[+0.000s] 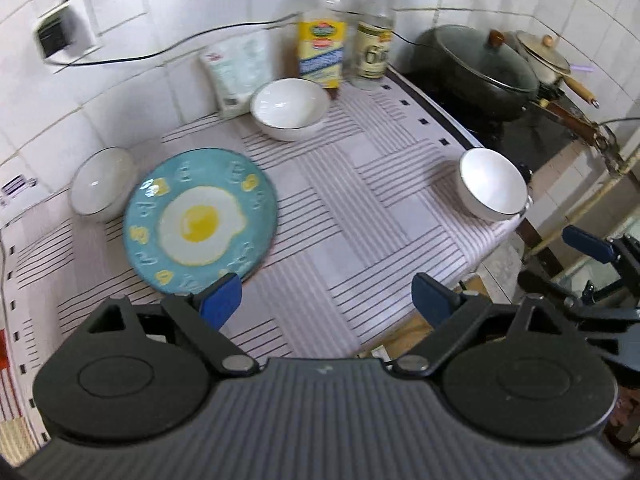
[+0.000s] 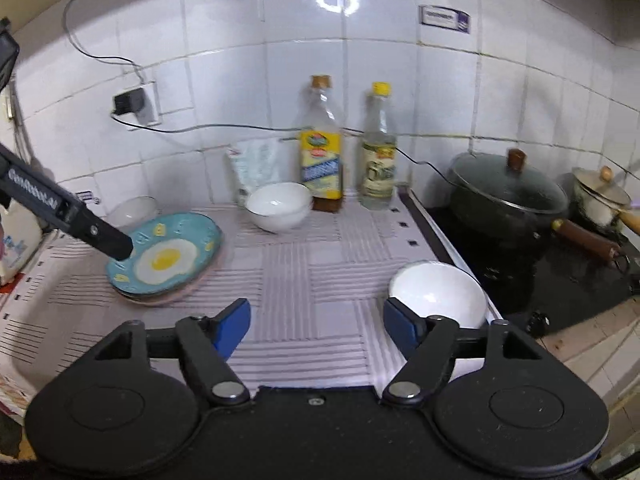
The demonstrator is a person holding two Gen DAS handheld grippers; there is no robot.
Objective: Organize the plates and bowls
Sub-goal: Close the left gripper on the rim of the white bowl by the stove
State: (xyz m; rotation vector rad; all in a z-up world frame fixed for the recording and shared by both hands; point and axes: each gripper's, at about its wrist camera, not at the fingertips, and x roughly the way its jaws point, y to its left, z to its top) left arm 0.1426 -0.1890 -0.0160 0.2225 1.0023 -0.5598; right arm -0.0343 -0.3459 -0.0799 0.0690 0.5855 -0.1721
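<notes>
Where the striped cloth covers the table [image 1: 360, 208], a blue plate [image 1: 200, 220] painted with a fried egg lies at the left of the left wrist view; in the right wrist view it rests on top of a pinkish plate [image 2: 188, 290] whose rim shows beneath it. Just beside the blue plate, toward the left wall, sits a white bowl [image 1: 102, 186]. Another white bowl [image 1: 289, 107] stands at the upper middle, close in front of a white packet [image 1: 236, 72] and two bottles, one yellow-labelled [image 1: 322, 54] and one pale-labelled [image 1: 374, 52]. A third white bowl [image 1: 493, 184] sits near the right edge of the cloth, next to the black stove top that carries a dark lidded pot [image 1: 476, 68]. The left gripper [image 1: 326, 300] hovers above the cloth with its blue fingers spread wide and nothing between them. The right gripper [image 2: 316, 326] is likewise spread and empty, its right finger just in front of the third bowl.
</notes>
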